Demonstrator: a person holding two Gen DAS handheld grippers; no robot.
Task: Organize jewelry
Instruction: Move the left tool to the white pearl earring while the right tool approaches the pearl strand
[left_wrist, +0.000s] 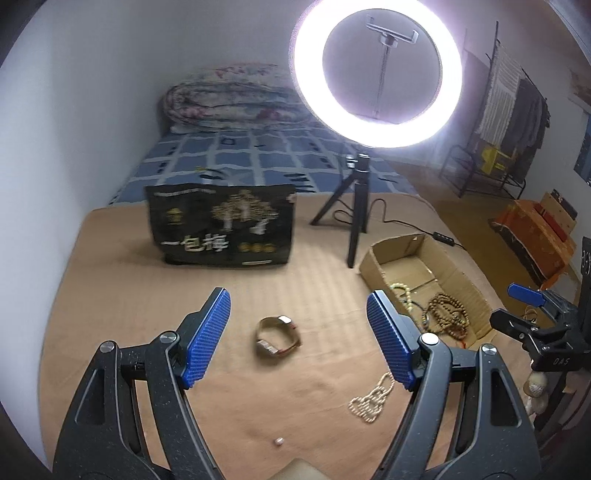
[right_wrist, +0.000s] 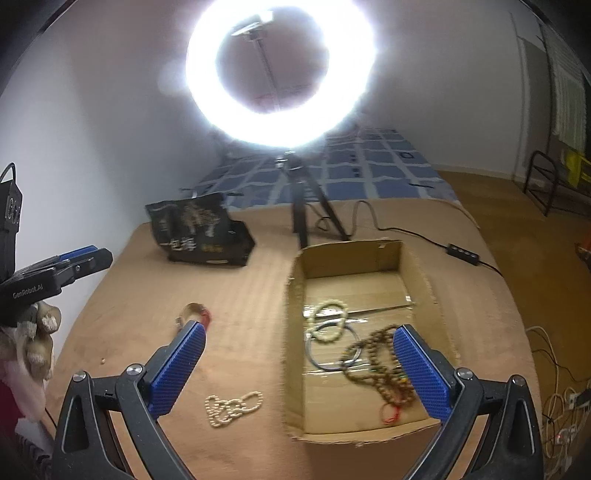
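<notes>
Three pieces of jewelry remain on the brown counter (left_wrist: 129, 295): a watch (left_wrist: 277, 335) with a metal case and looped band, a pale bead chain (right_wrist: 233, 405) lying in a loose heap, and one small stray bead (left_wrist: 277, 441). Dark wooden beads (right_wrist: 384, 360), a pale bead bracelet (right_wrist: 328, 321) and a thin metal ring lie already in the cardboard box (right_wrist: 293, 350). Left tool (left_wrist: 297, 334): jaws spread wide, nothing between the pads, hanging above the watch. Right tool (right_wrist: 297, 369): jaws fully spread and empty, straddling the near left wall of the box. Handling, as judged: the watch is light and fairly stiff, best pinched across the band's loop; the chain is limp and will drape and slip, so take it at the bunched middle; the stray bead is likely to roll.
</notes>
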